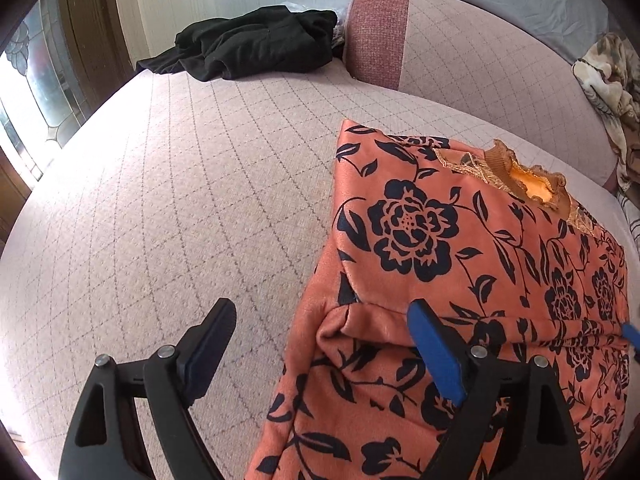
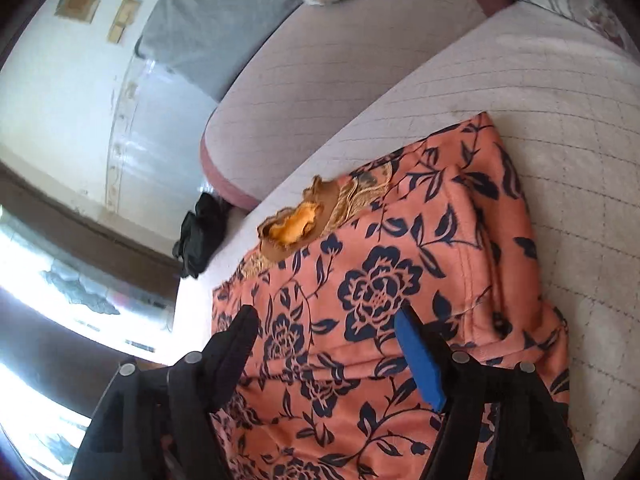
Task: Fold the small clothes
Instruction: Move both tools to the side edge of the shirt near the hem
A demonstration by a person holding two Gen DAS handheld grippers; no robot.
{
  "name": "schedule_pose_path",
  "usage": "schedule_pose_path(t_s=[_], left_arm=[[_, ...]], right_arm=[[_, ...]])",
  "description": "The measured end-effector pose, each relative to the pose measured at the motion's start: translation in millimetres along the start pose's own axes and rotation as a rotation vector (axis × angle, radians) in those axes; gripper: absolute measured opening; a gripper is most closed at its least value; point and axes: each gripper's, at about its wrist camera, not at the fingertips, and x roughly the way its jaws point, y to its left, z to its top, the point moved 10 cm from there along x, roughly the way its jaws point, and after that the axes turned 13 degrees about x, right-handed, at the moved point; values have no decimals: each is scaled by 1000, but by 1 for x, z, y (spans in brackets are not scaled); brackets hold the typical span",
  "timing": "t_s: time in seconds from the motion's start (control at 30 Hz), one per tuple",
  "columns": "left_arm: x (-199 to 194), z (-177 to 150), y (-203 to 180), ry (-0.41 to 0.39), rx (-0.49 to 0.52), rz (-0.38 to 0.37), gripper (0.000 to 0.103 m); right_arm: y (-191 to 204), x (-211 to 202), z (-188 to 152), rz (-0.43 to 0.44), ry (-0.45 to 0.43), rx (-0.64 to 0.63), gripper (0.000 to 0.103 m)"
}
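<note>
An orange garment (image 1: 460, 264) with black flowers and a brown frilled collar (image 1: 520, 176) lies on the pink quilted sofa seat (image 1: 180, 200), its sides folded inward. My left gripper (image 1: 320, 320) is open over its left folded edge, one finger above the bare seat, the other above the cloth. In the right wrist view the same garment (image 2: 380, 288) fills the middle, collar (image 2: 296, 228) at the far end. My right gripper (image 2: 328, 324) is open just above the cloth, holding nothing.
A black garment (image 1: 256, 44) lies crumpled at the far end of the seat by the armrest (image 1: 376, 32). A patterned blanket (image 1: 612, 80) sits at the right. The sofa back (image 2: 320, 80) rises behind the orange garment. A bright window (image 1: 24, 92) is at left.
</note>
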Motion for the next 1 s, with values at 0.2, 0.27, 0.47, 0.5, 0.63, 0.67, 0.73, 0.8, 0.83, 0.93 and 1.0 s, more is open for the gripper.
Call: schedule_pose_path(t_s=[0.2, 0.27, 0.47, 0.5, 0.63, 0.67, 0.73, 0.8, 0.83, 0.93, 1.0], left_arm=[[-38, -11, 4, -39, -13, -3, 88], [-48, -16, 4, -43, -20, -15, 88], [-84, -35, 6, -74, -11, -19, 88], [-86, -39, 5, -74, -11, -22, 88], [-103, -65, 5, -72, -8, -53, 88], [-106, -74, 6, -71, -10, -67, 88], [-109, -96, 11, -57, -22, -94, 88], [-109, -121, 18, -28, -40, -114, 88], [-107, -133, 21, -10, -49, -124, 88], [-102, -166, 29, 49, -69, -135, 88], [-103, -182, 34, 65, -73, -139, 88]], right_arm=[[-17, -9, -12, -49, -2, 114, 73], [3, -18, -24, -46, -14, 4, 78], [-23, -46, -79, -79, 25, 54, 79], [-26, -53, -95, -70, 36, 54, 79], [-44, -88, -149, -66, 71, 61, 79], [-48, -96, -157, -70, 67, 60, 79], [-57, -116, -163, -87, 49, 53, 79], [-70, -134, -160, -120, 24, 53, 79], [-79, -144, -157, -140, 11, 62, 79], [-102, -166, -150, -177, -2, 103, 79], [-114, -173, -150, -206, 3, 119, 79]])
